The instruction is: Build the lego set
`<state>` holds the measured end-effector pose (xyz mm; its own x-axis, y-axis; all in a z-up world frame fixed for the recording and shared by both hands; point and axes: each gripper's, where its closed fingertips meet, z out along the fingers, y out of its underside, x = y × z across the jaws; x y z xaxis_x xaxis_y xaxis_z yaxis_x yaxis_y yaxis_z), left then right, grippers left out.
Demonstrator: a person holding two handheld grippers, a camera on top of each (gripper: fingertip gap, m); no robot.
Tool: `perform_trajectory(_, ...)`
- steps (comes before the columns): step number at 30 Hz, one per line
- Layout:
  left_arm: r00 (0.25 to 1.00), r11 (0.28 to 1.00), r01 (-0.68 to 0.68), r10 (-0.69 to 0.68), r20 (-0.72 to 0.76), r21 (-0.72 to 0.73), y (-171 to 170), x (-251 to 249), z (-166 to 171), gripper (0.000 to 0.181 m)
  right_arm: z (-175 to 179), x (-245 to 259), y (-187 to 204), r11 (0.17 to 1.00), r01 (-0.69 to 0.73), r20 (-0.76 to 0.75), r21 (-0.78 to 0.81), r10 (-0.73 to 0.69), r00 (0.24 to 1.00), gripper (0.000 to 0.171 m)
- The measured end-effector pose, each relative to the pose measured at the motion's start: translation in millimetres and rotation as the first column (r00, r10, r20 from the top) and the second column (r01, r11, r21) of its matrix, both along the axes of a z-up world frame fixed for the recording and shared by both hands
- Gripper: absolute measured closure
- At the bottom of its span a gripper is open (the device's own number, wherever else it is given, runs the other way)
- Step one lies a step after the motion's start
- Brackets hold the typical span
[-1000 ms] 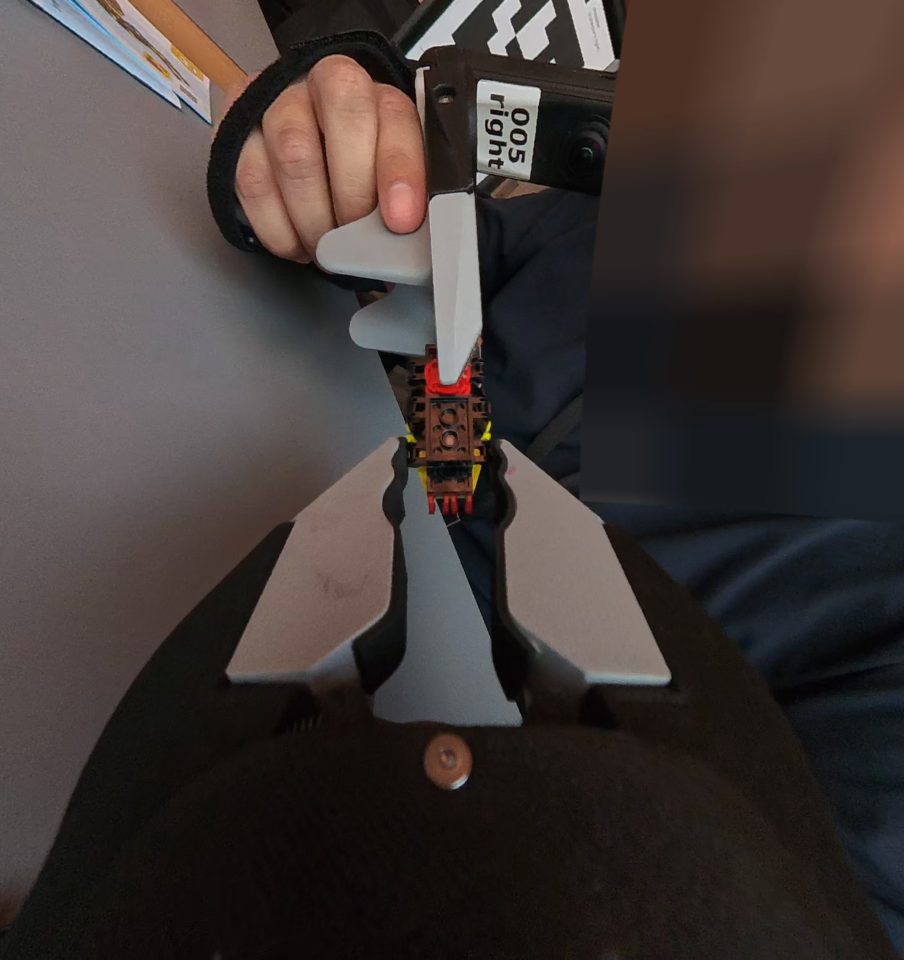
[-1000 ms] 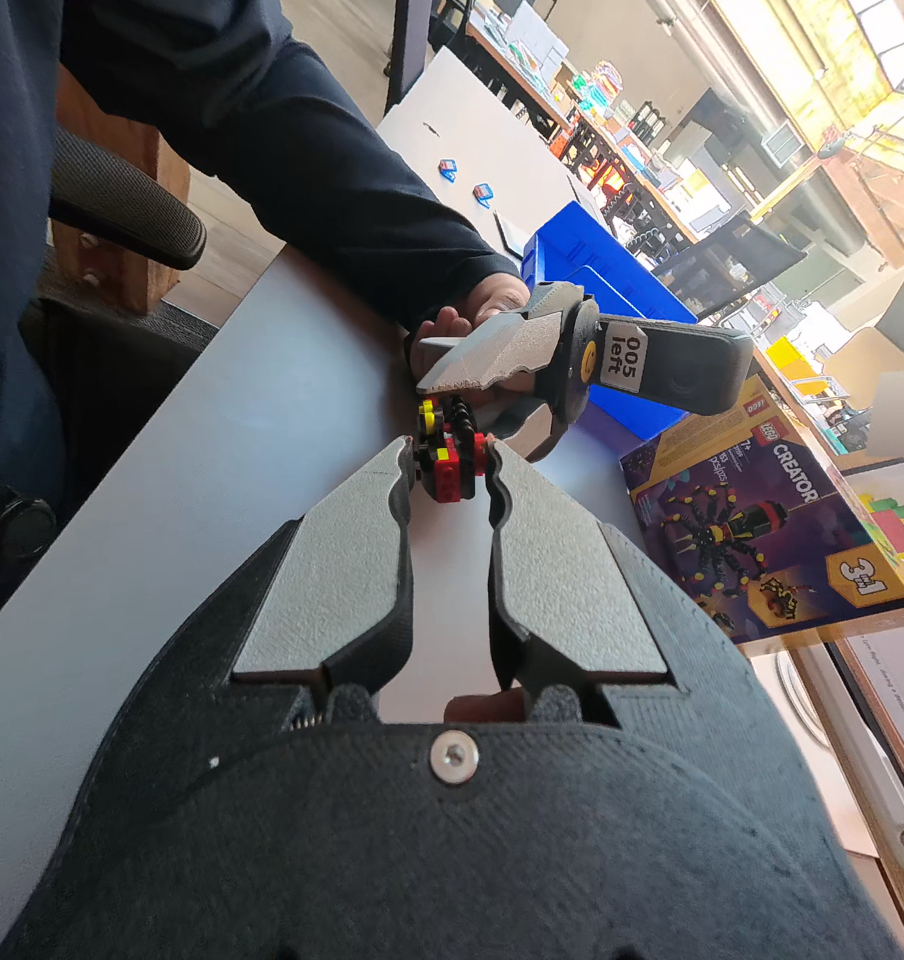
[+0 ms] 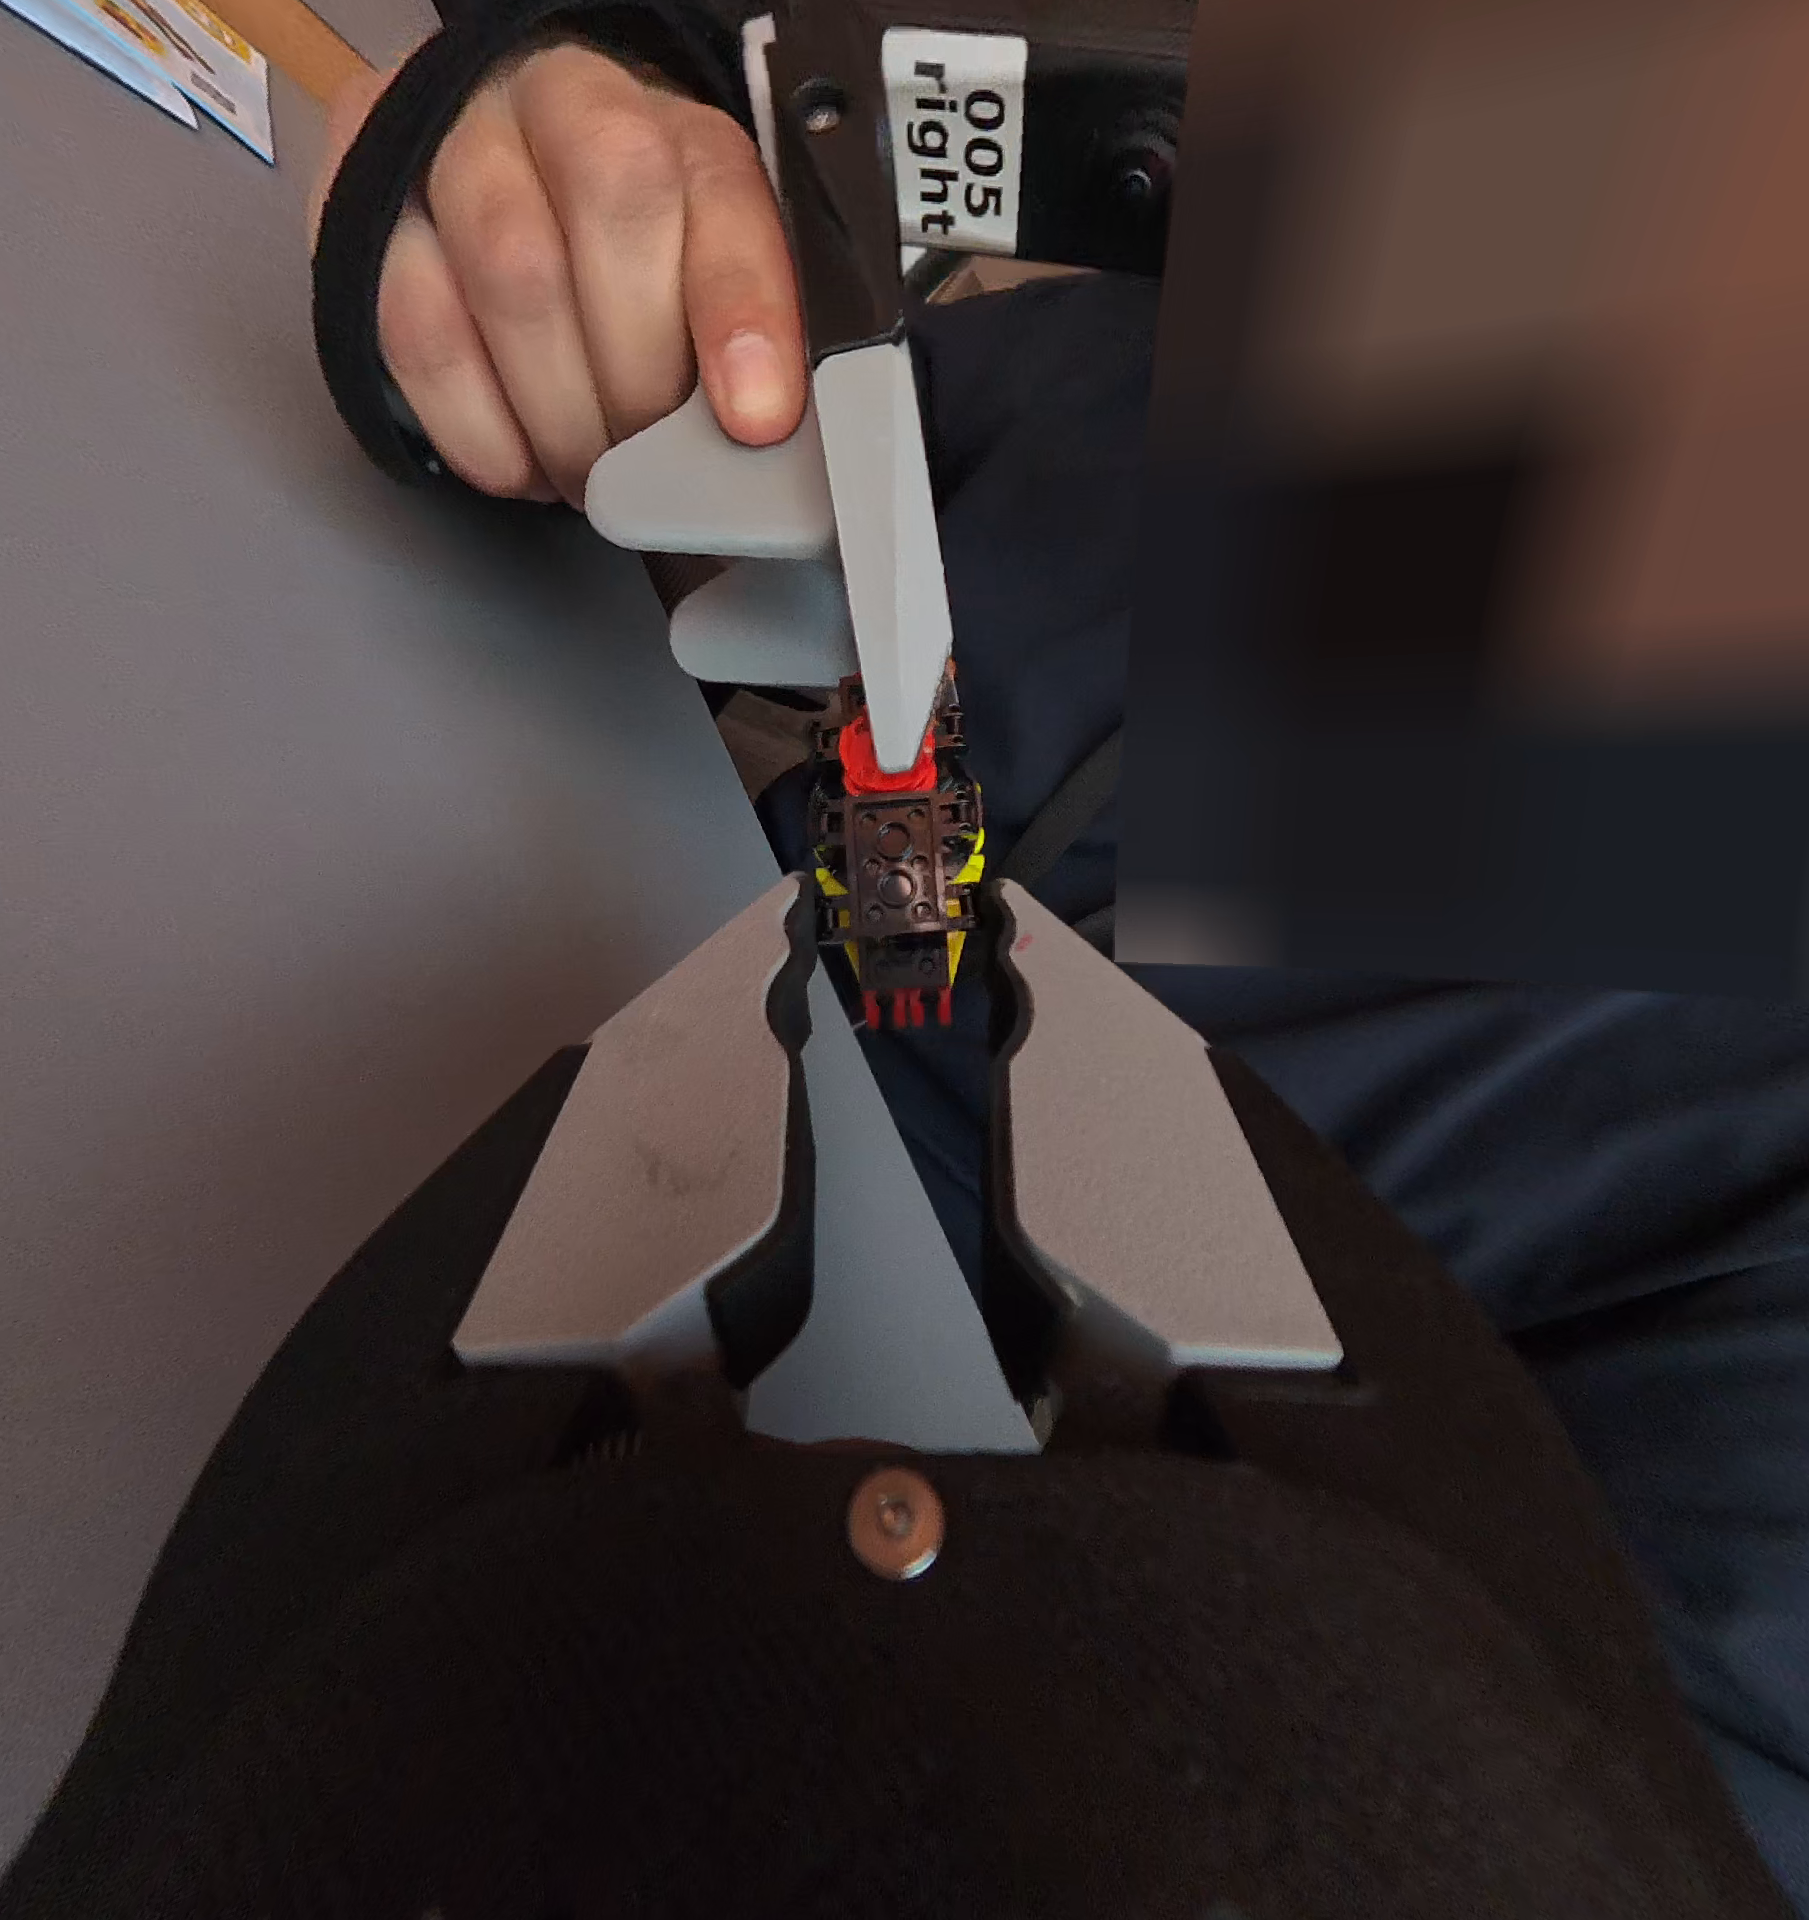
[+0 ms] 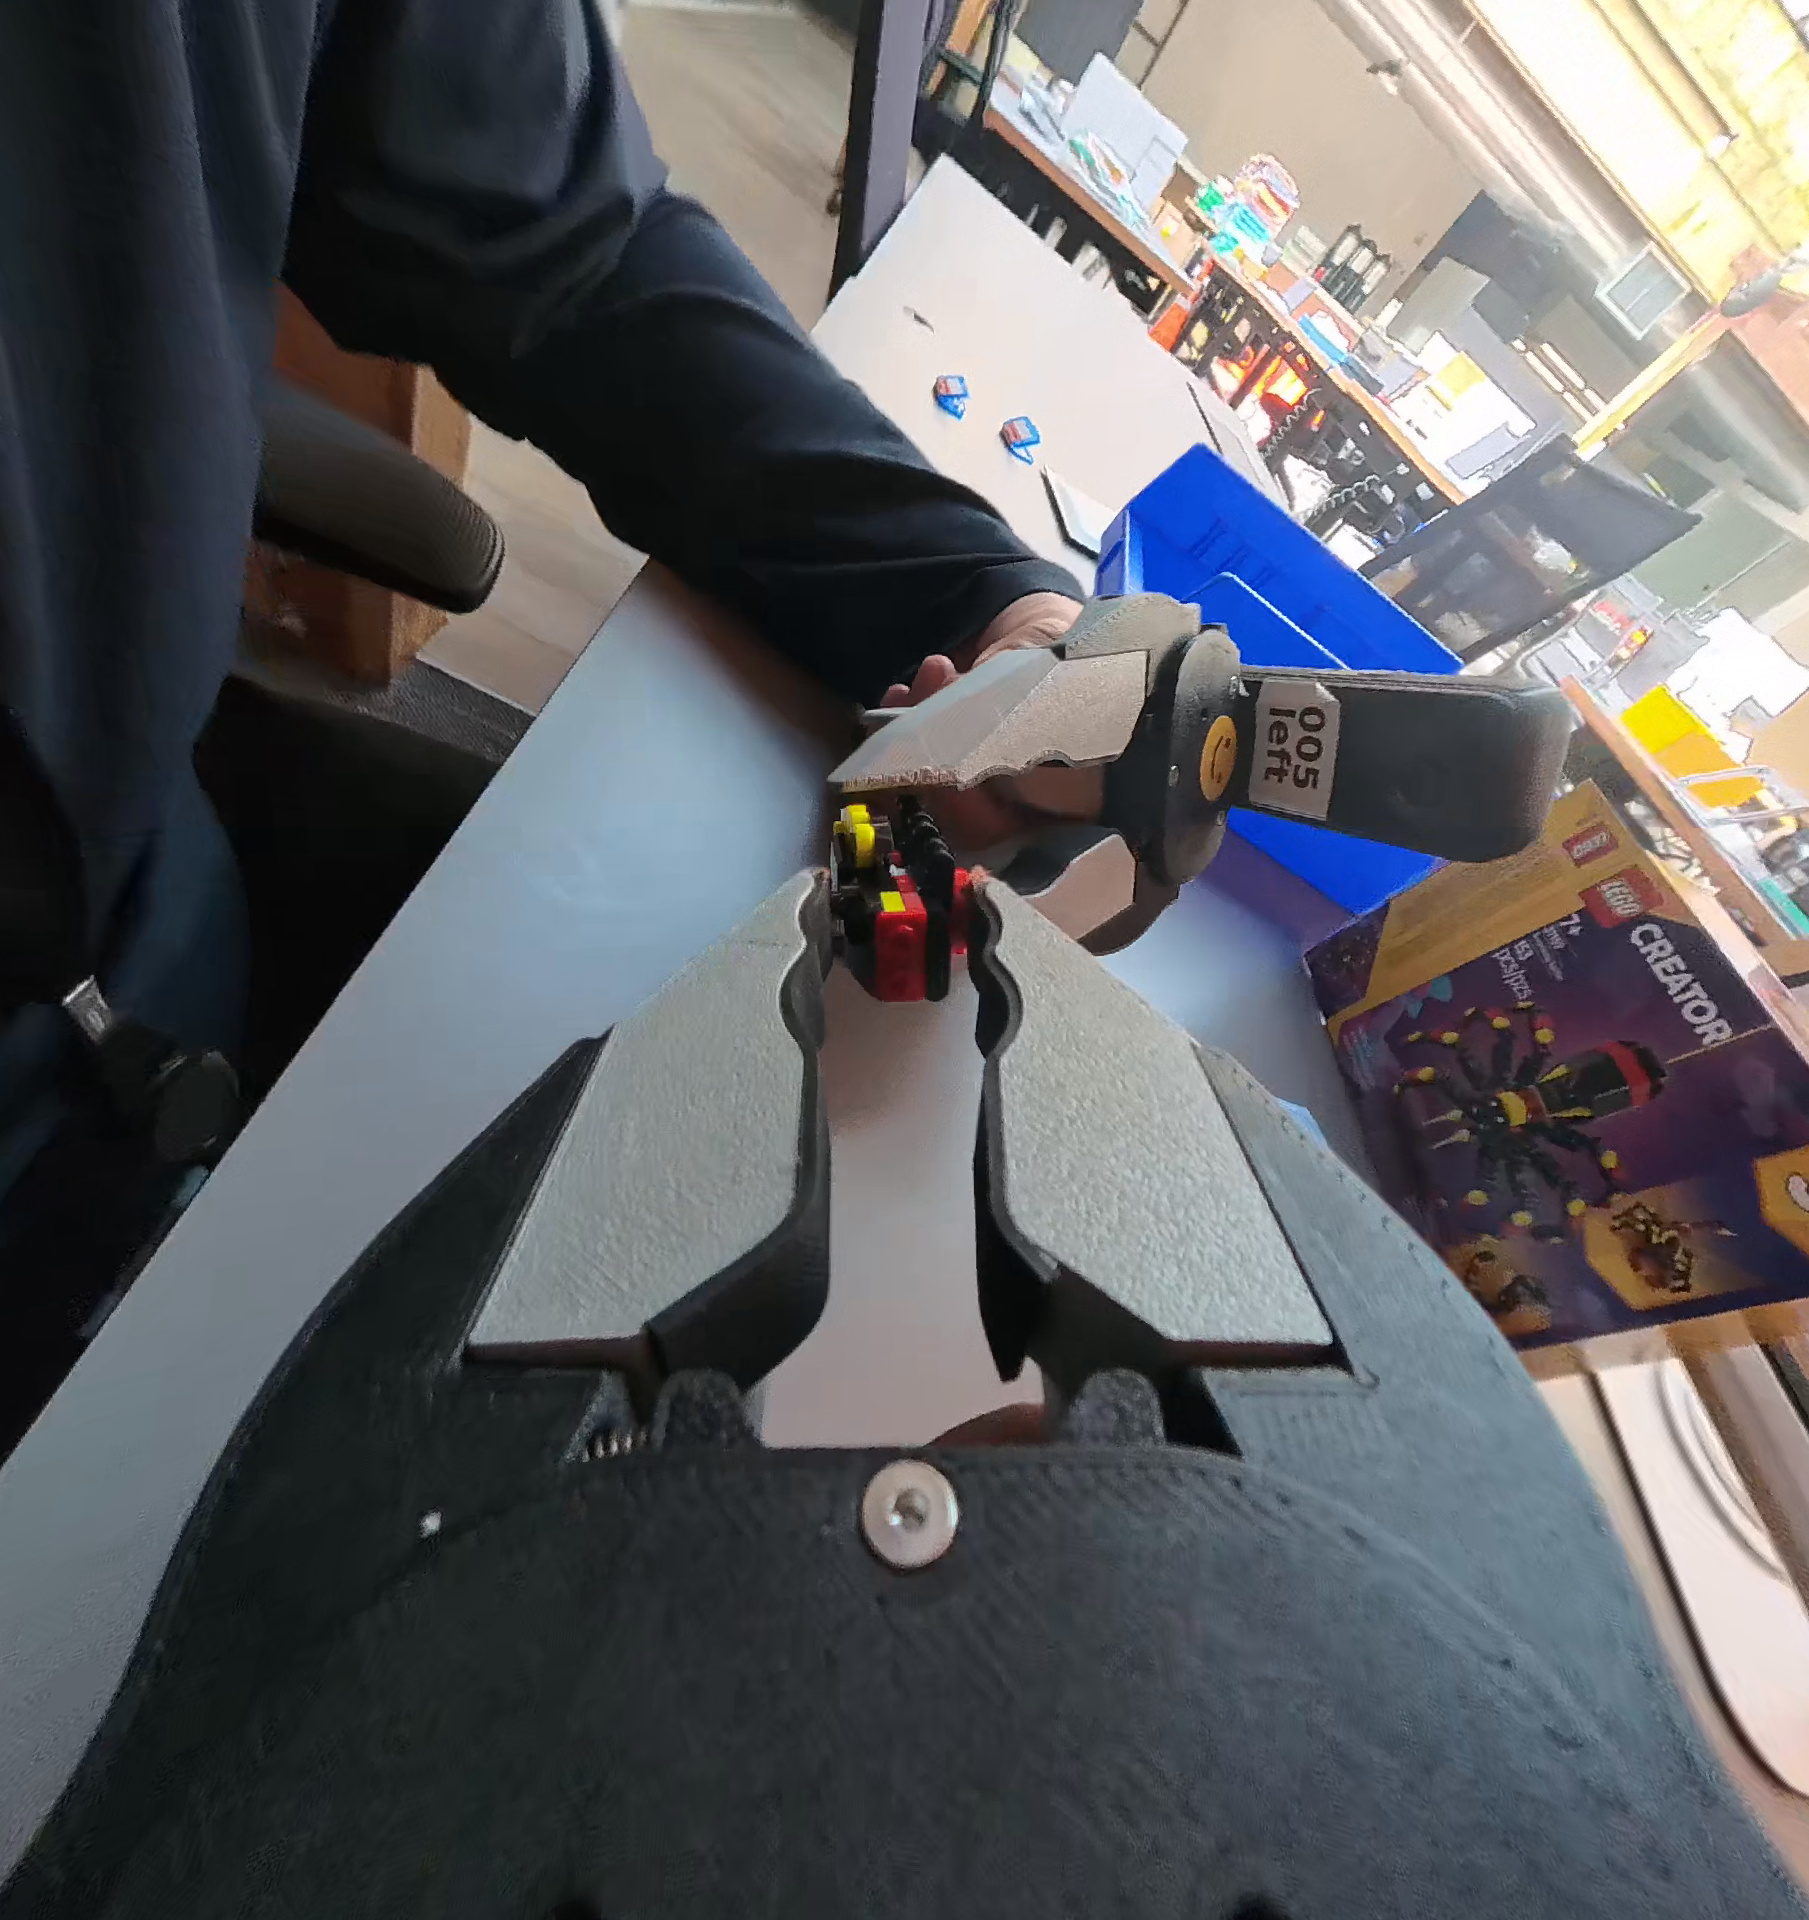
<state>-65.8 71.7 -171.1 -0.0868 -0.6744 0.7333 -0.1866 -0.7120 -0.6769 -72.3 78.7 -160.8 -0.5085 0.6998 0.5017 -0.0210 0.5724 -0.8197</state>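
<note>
The left gripper (image 3: 895, 914) clenches the small lego build (image 3: 900, 883) at its fingertips, a dark brown studded plate on top, yellow-and-black striped sides, red prongs toward six o'clock and a bright red piece at twelve o'clock. The right gripper (image 4: 900, 914), clenched too, pinches that same build (image 4: 895, 914) (here showing red, yellow and black bricks) above the grey table (image 4: 526, 935). At three o'clock a purple set box (image 4: 1565, 1122) lies on the table.
</note>
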Motion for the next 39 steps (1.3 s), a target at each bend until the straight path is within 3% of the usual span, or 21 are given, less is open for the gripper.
perform_trajectory(4, 0.999, 1.000, -0.012, 0.013, 0.052, -0.012, 3, -3, 7, 0.152, 5, -1, 0, 1.000, 0.001, -0.050, 0.003, -0.001, 0.999, 0.144)
perform_trajectory(7, 0.998, 1.000, 0.001, -0.001, 0.058, 0.001, 1, -2, 8, 0.152, 7, -1, -1, 1.000, 0.011, -0.075, 0.017, -0.010, 0.997, 0.130)
perform_trajectory(13, 0.999, 1.000, -0.001, 0.001, 0.054, -0.008, 2, 1, 7, 0.152, 0, 1, -1, 1.000, -0.005, -0.047, 0.026, 0.006, 0.999, 0.134)
perform_trajectory(15, 0.999, 1.000, -0.004, 0.005, 0.046, -0.009, 3, 1, 6, 0.152, -5, 1, -2, 0.999, -0.010, -0.033, 0.051, 0.011, 0.999, 0.146)
perform_trajectory(30, 0.999, 1.000, -0.005, 0.004, 0.037, 0.006, 1, 0, 6, 0.152, -7, 0, -2, 0.990, 0.031, -0.045, 0.135, -0.025, 0.999, 0.147)
perform_trajectory(35, 0.996, 0.996, -0.074, 0.072, 0.048, 0.044, 12, -1, 11, 0.152, -3, -3, 6, 0.998, 0.040, -0.055, 0.052, -0.037, 0.998, 0.147)
perform_trajectory(39, 0.979, 0.962, -0.199, 0.204, -0.009, 0.185, 31, -8, 7, 0.153, -10, -8, 30, 0.983, 0.134, -0.102, 0.128, -0.121, 0.987, 0.137)
